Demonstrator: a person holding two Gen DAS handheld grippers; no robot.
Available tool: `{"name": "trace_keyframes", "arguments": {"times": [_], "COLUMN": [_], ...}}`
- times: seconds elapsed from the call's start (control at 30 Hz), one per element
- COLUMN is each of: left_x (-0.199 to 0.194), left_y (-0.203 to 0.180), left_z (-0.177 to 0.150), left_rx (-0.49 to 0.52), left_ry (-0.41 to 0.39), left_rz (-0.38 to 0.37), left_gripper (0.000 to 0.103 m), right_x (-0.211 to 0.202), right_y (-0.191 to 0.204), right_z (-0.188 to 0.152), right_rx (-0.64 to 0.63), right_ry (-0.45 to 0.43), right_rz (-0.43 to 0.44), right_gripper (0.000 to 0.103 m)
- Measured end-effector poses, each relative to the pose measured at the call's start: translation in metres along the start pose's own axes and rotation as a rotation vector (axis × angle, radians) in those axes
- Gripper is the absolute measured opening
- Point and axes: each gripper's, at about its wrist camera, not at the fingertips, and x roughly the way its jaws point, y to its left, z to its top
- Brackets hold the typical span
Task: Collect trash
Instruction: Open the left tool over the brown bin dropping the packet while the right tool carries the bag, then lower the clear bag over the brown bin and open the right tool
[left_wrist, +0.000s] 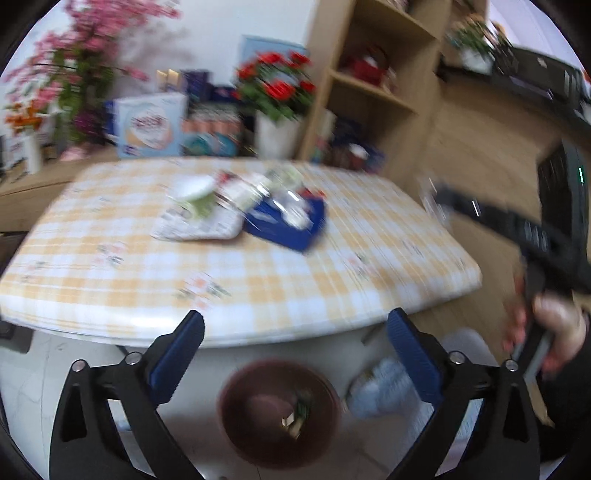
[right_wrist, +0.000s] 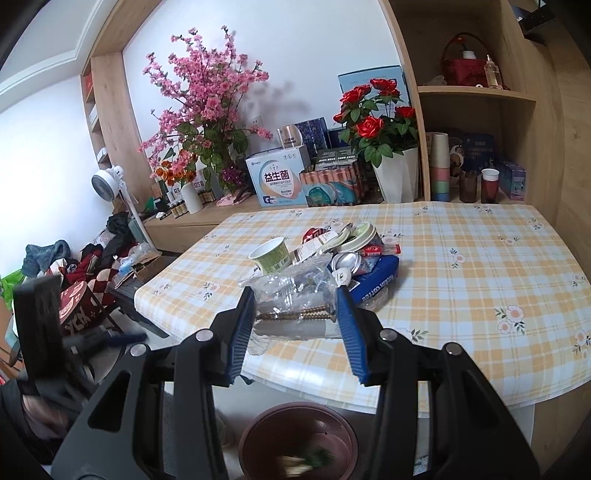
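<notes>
A heap of trash lies on the checked table (right_wrist: 461, 288): a green paper cup (right_wrist: 271, 254), a can (right_wrist: 345, 263), a blue wrapper (right_wrist: 376, 284), lids and packets. My right gripper (right_wrist: 295, 314) is shut on a crumpled clear plastic bag with screws (right_wrist: 291, 299), held above the table's front edge. A brown bin (right_wrist: 299, 443) stands on the floor below, with some scraps inside. My left gripper (left_wrist: 295, 332) is open and empty, above the bin (left_wrist: 277, 410) in front of the table (left_wrist: 147, 277). The left wrist view is blurred.
Flower pots (right_wrist: 380, 122), boxes (right_wrist: 277, 177) and a shelf unit (right_wrist: 476, 147) stand behind the table. Clothes and clutter (right_wrist: 92, 266) lie on the floor at the left. The person's legs (left_wrist: 391, 387) are beside the bin.
</notes>
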Motion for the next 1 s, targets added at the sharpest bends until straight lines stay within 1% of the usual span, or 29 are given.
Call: {"name": "trace_keyframes", "arguments": {"times": [0.1,0.27,0.33,0.47,0.6,0.8,1.0], "left_x": [-0.011,-0.031,-0.036,-0.037,-0.041,-0.040,-0.037], "left_y": [0.015,0.029,0.032,0.043,0.048,0.053,0.057], "left_z": [0.008,0.011,0.010,0.006,0.001,-0.008,-0.013], "left_rx": [-0.042,-0.075,-0.073,-0.087,-0.104,-0.125,-0.131], "left_ry": [-0.043,-0.117,-0.125,-0.107,-0.114,-0.099,-0.094], "left_rz": [0.079,0.156,0.175,0.216,0.220,0.218,0.222], "left_gripper": [0.097,0.097,0.097,0.097,0.097,0.097,0.097], "right_x": [0.003,0.008,0.009,0.013,0.019,0.031,0.041], "right_y": [0.004,0.014,0.018,0.022,0.028,0.033,0.040], "right_z": [-0.007,-0.020,-0.025,-0.035,-0.046,-0.061,-0.069], "right_rx": [-0.016,-0.043,-0.054,-0.051,-0.068,-0.071,-0.081], "right_ry": [0.024,0.069,0.084,0.112,0.149,0.201,0.240], "right_rz": [0.001,0.014,0.018,0.022,0.026,0.033,0.048], "right_gripper": [0.046,0.046,0.046,0.046,0.046,0.046,0.047]}}
